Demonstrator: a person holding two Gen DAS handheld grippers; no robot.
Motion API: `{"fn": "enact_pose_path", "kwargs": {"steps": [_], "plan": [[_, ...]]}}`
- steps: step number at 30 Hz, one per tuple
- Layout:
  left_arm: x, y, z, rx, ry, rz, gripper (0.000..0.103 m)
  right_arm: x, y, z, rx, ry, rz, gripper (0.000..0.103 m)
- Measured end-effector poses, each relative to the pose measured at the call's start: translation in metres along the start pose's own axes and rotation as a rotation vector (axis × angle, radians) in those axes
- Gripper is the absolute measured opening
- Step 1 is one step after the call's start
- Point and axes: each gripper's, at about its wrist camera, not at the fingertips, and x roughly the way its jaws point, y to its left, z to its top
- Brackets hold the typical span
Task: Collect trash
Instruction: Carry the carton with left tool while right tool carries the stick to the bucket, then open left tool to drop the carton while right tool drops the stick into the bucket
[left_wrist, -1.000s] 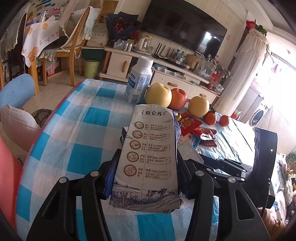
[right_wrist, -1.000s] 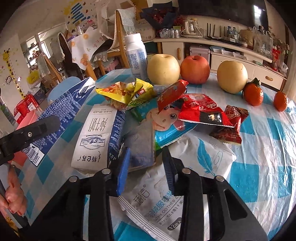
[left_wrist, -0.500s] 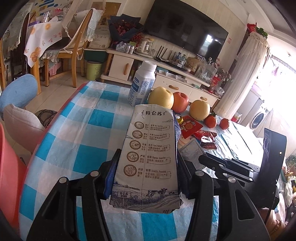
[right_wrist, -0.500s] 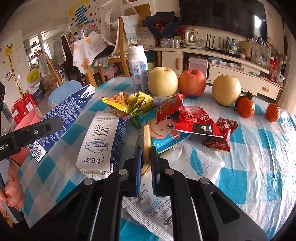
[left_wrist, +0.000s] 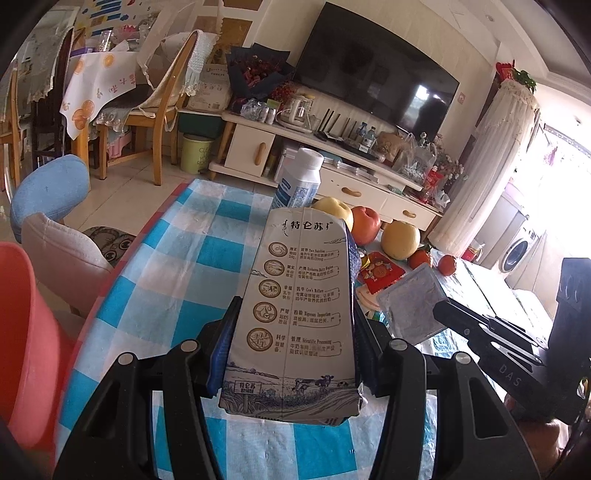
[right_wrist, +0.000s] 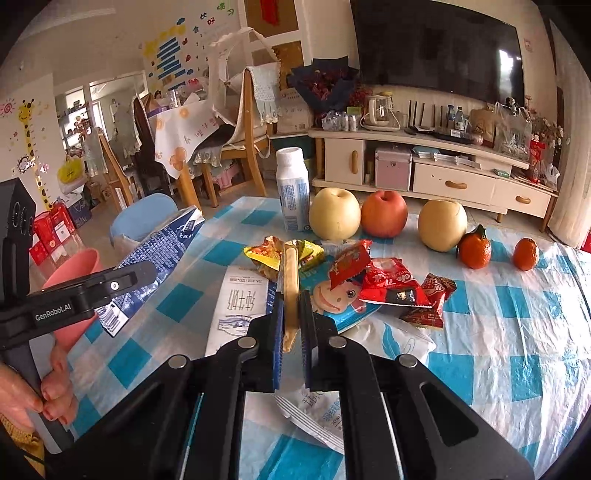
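My left gripper is shut on a blue-and-white milk carton, held lengthwise above the checked table. In the right wrist view that carton hangs at the left beside the left gripper. My right gripper is shut on a flat grey pouch, seen edge-on and raised off the pile. The left wrist view shows the pouch's grey face. On the table lie a second milk carton, a yellow wrapper, red wrappers and a white bag.
A white bottle, two pears, an apple and two tangerines line the table's far side. A pink tub stands left of the table, by a blue stool. A hand holds the left gripper's grip.
The right gripper closed on the grey pouch and lifted it off the pile, turning it edge-on. The left gripper rose a little with the carton still in it.
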Motion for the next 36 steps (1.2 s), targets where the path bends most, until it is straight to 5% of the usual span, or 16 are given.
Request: {"fn": "enact_pose_path", "kwargs": {"steps": [11,21,31,33,34,36], "plan": [[-0.039,0.043,0.011,-0.086,-0.086,0.138,0.056,-0.009,0.083,0.027,-0.028,-0.049,0.180,0.009],[-0.092,0.138,0.018,-0.291,-0.140,0.444,0.056,0.021,0.212,0.050,-0.150,-0.025,0.388,0.010],[-0.126,0.229,0.004,-0.523,-0.108,0.696,0.056,0.080,0.300,0.041,-0.184,0.107,0.509,0.010],[-0.126,0.240,0.002,-0.544,-0.093,0.741,0.068,0.091,0.303,0.036,-0.179,0.140,0.515,0.020],[-0.125,0.244,0.002,-0.550,-0.088,0.765,0.079,0.093,0.302,0.034,-0.175,0.144,0.514,0.036],[-0.126,0.245,-0.002,-0.541,-0.099,0.793,0.081,0.089,0.294,0.031,-0.155,0.125,0.494,0.058]]}}
